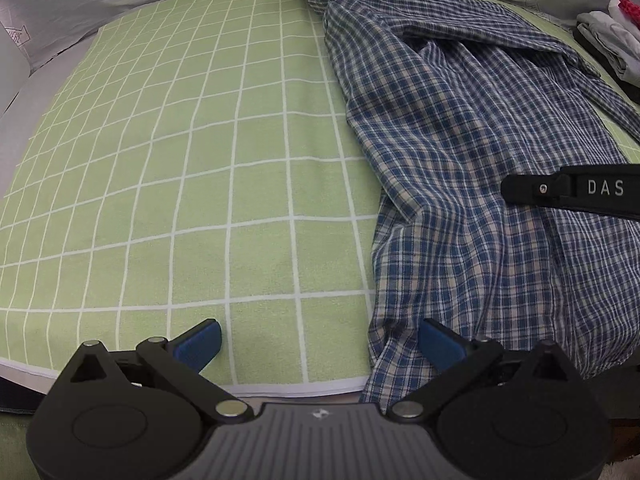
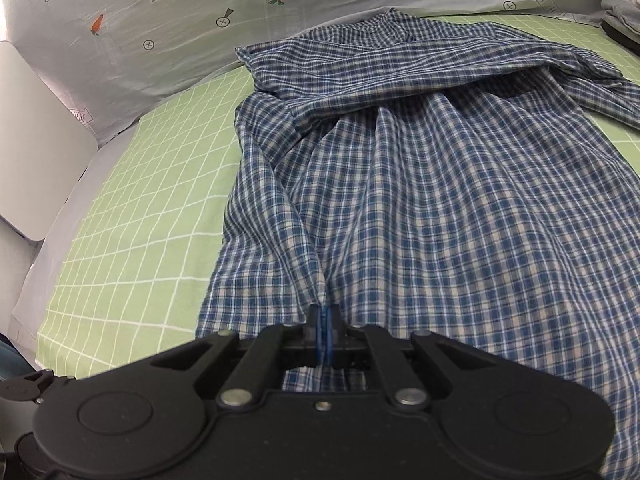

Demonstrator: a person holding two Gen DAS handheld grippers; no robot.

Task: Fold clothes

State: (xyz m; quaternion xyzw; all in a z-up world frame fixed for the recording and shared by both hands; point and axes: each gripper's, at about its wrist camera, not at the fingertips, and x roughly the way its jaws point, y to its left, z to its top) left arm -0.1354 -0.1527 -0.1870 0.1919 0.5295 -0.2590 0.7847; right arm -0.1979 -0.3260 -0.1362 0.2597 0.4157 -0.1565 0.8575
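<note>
A blue and white checked shirt [image 1: 472,168] lies rumpled over the right half of a green grid-pattern cloth [image 1: 192,184]. My left gripper [image 1: 318,344] is open above the cloth's near edge, its right blue pad beside the shirt's left hem, nothing between its fingers. The black arm of the right gripper reaches in from the right over the shirt in the left wrist view. In the right wrist view the shirt [image 2: 440,200] stretches away, pulled into folds that converge on my right gripper [image 2: 324,320]. That gripper is shut on a pinch of the shirt's near hem.
A pale grey sheet [image 2: 180,28] printed with carrots and arrows lies behind the green cloth [image 2: 132,208]. Folded grey and white garments [image 1: 612,40] are stacked at the far right. A white flat panel [image 2: 36,160] stands at the left edge.
</note>
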